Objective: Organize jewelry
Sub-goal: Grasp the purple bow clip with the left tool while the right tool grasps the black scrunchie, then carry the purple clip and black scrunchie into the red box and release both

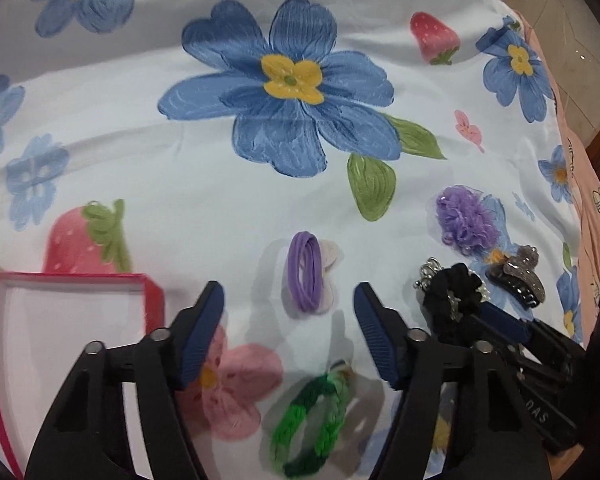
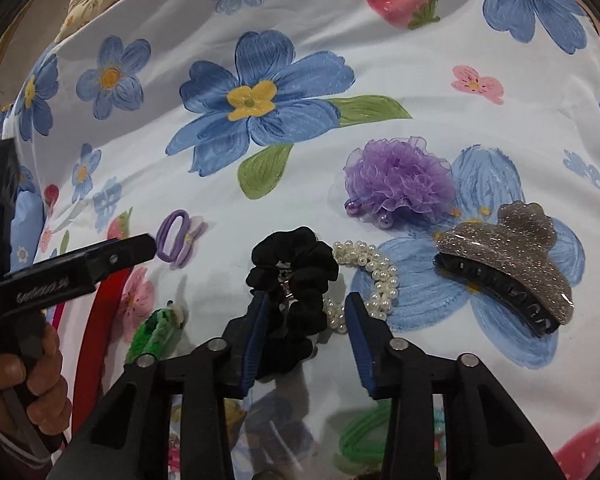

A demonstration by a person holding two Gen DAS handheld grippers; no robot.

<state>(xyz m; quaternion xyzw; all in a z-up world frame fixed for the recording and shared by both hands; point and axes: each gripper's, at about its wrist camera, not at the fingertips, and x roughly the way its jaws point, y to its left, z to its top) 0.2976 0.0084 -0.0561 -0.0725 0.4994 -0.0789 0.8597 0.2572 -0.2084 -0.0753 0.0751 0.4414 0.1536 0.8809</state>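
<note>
My left gripper is open and empty, just short of a bundle of purple hair ties. A green braided band lies below, between its fingers. A red-rimmed box with a white inside sits at the left. My right gripper is open, its jaws standing around a black scrunchie that lies beside a pearl bracelet. A purple organza flower tie and a grey glitter claw clip lie farther right. The left gripper also shows in the right wrist view.
Everything lies on a floral bedsheet with blue flowers and strawberries. Its edge drops off at the far right, by a pink blanket. Another green hair tie lies under the right gripper.
</note>
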